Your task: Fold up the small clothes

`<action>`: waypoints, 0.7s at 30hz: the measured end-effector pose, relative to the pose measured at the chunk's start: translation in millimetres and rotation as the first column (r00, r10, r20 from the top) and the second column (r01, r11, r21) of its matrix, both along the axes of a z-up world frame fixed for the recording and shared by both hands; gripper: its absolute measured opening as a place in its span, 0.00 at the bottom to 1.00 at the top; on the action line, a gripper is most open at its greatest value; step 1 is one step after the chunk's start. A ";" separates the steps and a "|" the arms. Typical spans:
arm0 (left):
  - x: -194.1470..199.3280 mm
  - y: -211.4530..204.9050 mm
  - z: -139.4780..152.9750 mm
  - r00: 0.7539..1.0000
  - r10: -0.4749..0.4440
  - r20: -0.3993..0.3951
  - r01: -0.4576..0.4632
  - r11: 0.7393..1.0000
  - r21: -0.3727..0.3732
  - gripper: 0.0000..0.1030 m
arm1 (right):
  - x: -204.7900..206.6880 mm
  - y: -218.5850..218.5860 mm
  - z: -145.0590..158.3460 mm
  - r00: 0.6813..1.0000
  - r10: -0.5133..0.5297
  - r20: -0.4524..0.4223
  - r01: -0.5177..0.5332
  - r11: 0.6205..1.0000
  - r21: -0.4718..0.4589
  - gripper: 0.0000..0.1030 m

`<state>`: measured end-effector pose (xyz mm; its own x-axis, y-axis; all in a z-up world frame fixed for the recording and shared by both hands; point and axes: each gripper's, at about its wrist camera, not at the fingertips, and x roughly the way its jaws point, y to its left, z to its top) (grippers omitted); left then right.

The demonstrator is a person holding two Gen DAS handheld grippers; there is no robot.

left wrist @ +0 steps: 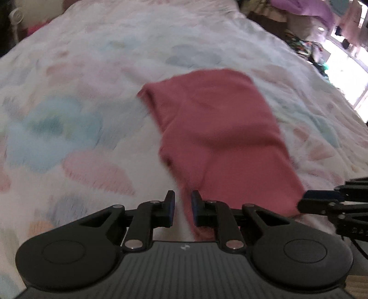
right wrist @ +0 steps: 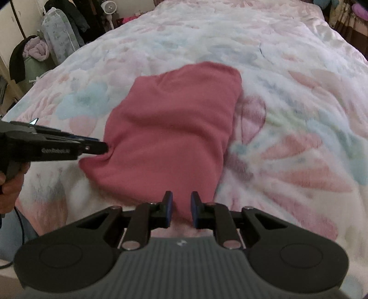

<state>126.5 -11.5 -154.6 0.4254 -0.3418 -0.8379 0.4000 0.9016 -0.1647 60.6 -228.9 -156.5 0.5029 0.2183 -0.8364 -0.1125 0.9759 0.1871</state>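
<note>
A dusty-red garment (left wrist: 218,128) (right wrist: 174,128) lies lengthwise on the pale flowered quilt (left wrist: 80,115) (right wrist: 299,115), its near edge drawn toward me. My left gripper (left wrist: 182,207) is shut on the near left corner; the cloth's edge runs through its narrow gap. In the right wrist view the left gripper (right wrist: 103,147) comes in from the left, and the cloth bunches at its tip. My right gripper (right wrist: 181,207) is shut on the near right corner, with red cloth filling its gap. The left wrist view shows the right gripper (left wrist: 303,200) side-on at that corner.
The quilt covers a bed that runs far ahead. Piled clothes (left wrist: 310,46) and a bright window lie past its right side. Beside the left edge are a chair with clothes (right wrist: 34,53), dark coats and a fan (right wrist: 110,11). A hand (right wrist: 9,184) holds the left gripper's handle.
</note>
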 end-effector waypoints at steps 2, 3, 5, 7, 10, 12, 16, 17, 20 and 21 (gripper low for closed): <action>-1.4 5.8 -8.6 0.999 0.021 -0.025 -0.021 1.000 -0.002 0.16 | -2.9 -2.3 -7.7 1.000 -0.004 -0.017 0.004 1.000 0.006 0.11; -1.8 6.1 -12.7 0.999 0.025 -0.034 -0.025 1.000 0.000 0.16 | -2.2 -4.0 -12.8 1.000 -0.009 -0.028 0.010 1.000 0.012 0.11; -4.5 3.6 -20.5 0.999 0.014 -0.036 -0.013 1.000 0.021 0.16 | -2.3 -5.7 -23.1 0.998 -0.024 -0.050 0.026 0.999 0.026 0.10; -8.1 1.4 -19.5 1.000 0.002 -0.019 -0.001 0.999 0.037 0.16 | -3.0 -6.6 -31.0 0.998 -0.033 -0.058 0.035 0.999 0.032 0.10; -9.2 7.2 -14.8 0.999 0.016 -0.031 -0.015 0.999 0.031 0.16 | -5.4 -5.5 -27.5 0.998 -0.026 -0.050 0.027 0.999 0.024 0.10; -13.4 13.2 -14.1 0.998 0.047 -0.045 -0.044 0.997 0.063 0.16 | -6.8 -6.4 -24.2 0.998 -0.020 -0.052 0.021 1.000 0.017 0.10; -27.4 28.9 3.2 0.998 0.057 -0.027 -0.057 0.998 -0.032 0.16 | -15.5 -10.7 -9.5 1.000 -0.018 -0.019 0.019 1.000 0.022 0.13; -30.6 30.2 9.0 0.998 0.054 -0.013 -0.055 0.997 -0.047 0.16 | -17.4 -11.7 -5.1 1.000 -0.020 -0.010 0.020 1.000 0.019 0.17; -38.5 27.5 35.9 0.997 0.041 0.061 -0.038 0.997 -0.062 0.17 | -22.2 -17.2 13.4 0.998 -0.045 0.032 0.044 0.999 0.032 0.29; -38.9 24.4 46.7 0.995 0.039 0.096 -0.034 0.998 -0.051 0.18 | -23.0 -19.0 22.8 0.997 -0.057 0.052 0.055 0.998 0.038 0.32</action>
